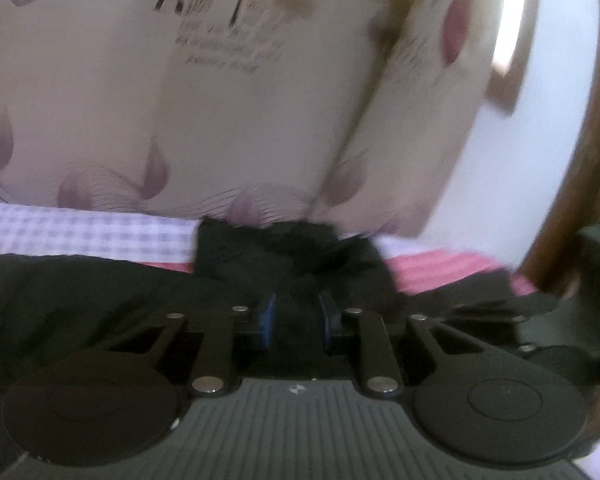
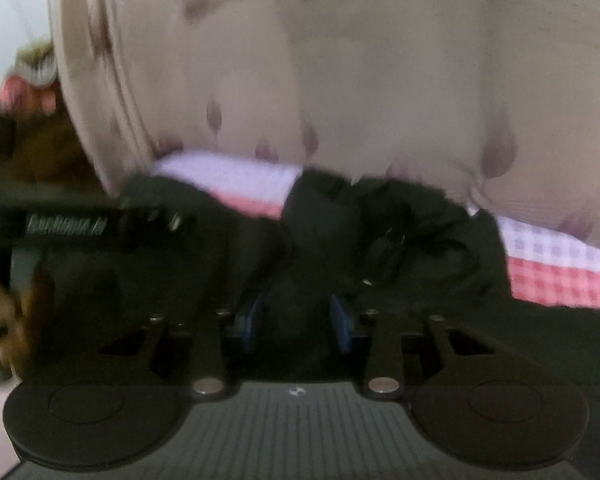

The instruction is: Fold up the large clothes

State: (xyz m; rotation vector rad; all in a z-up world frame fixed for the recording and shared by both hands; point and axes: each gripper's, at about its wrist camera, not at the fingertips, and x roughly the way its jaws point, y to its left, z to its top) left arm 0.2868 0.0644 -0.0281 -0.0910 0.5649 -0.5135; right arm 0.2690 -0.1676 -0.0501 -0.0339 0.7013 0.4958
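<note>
Left claw [image 1: 296, 316] and right claw [image 2: 296, 316] each clench black garment [image 1: 80, 292] cloth; no containers visible.

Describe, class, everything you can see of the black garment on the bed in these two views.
The black garment is dark, soft-looking cloth, matte and wrinkled. It lies spread over a checked sheet in lilac and pink squares, below a flowered curtain. Its far edge is bunched into a crumpled heap. Cloth runs between the jaws of both the left gripper and the right gripper, which appear to pinch folds of it. Blur hides seams and fastenings.
</note>
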